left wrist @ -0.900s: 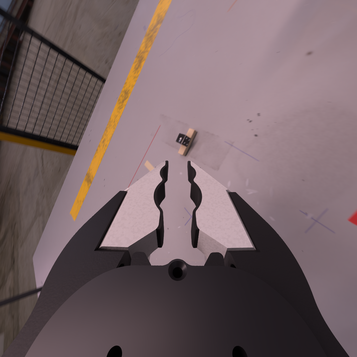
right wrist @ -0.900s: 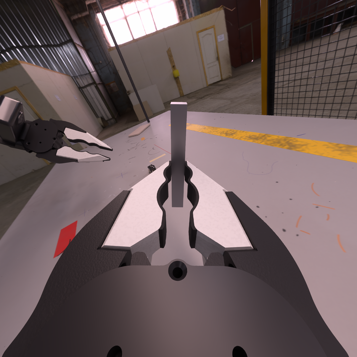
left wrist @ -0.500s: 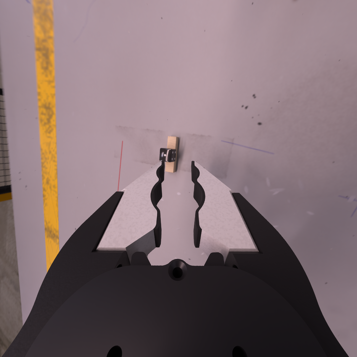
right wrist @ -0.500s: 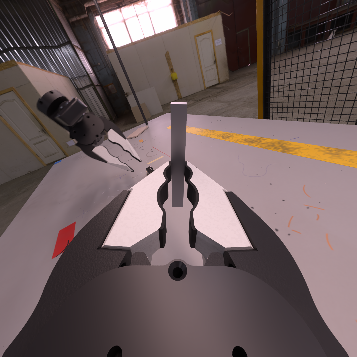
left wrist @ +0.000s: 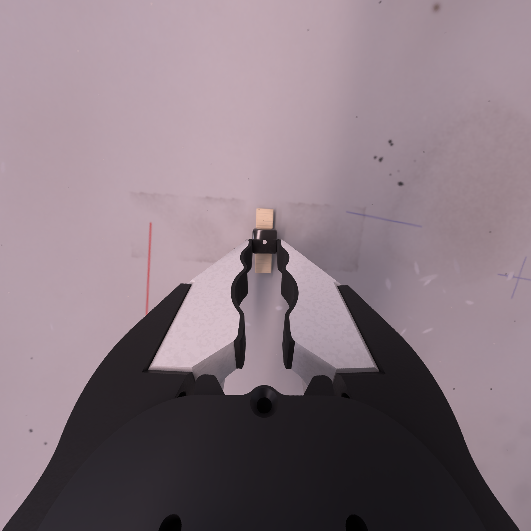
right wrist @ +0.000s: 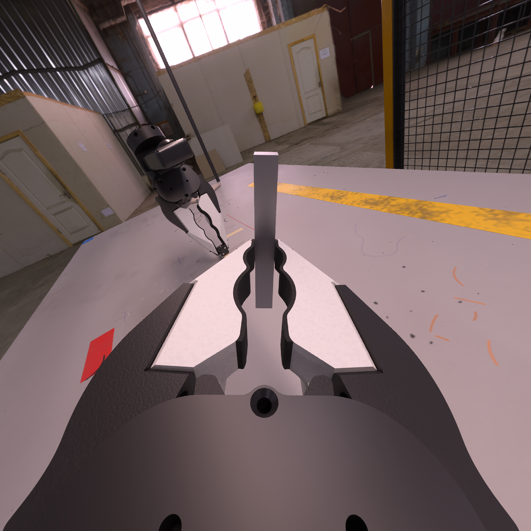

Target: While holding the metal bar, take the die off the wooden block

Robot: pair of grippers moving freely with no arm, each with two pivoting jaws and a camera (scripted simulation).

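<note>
A small black die [left wrist: 264,240] sits across a thin pale wooden block [left wrist: 265,218] that lies on the grey table [left wrist: 115,115]. My left gripper [left wrist: 264,244] points down at it, its two fingertips pressed against the die's left and right sides. The block shows beyond and in front of the die. My right gripper [right wrist: 265,242] is shut on a grey metal bar [right wrist: 265,201] and holds it upright above the table. The right wrist view also shows the left gripper [right wrist: 219,250] tilted down, with the die [right wrist: 221,248] at its tips.
A yellow stripe [right wrist: 402,204] runs along the table's far side, in front of a black mesh fence [right wrist: 459,86]. A red patch [right wrist: 97,353] lies near the left edge. A thin red line [left wrist: 148,267] is left of the block.
My left gripper has swung down over the block, moved in around the die and narrowed its jaws onto it. The right gripper has kept hold of the bar, nearly still.
</note>
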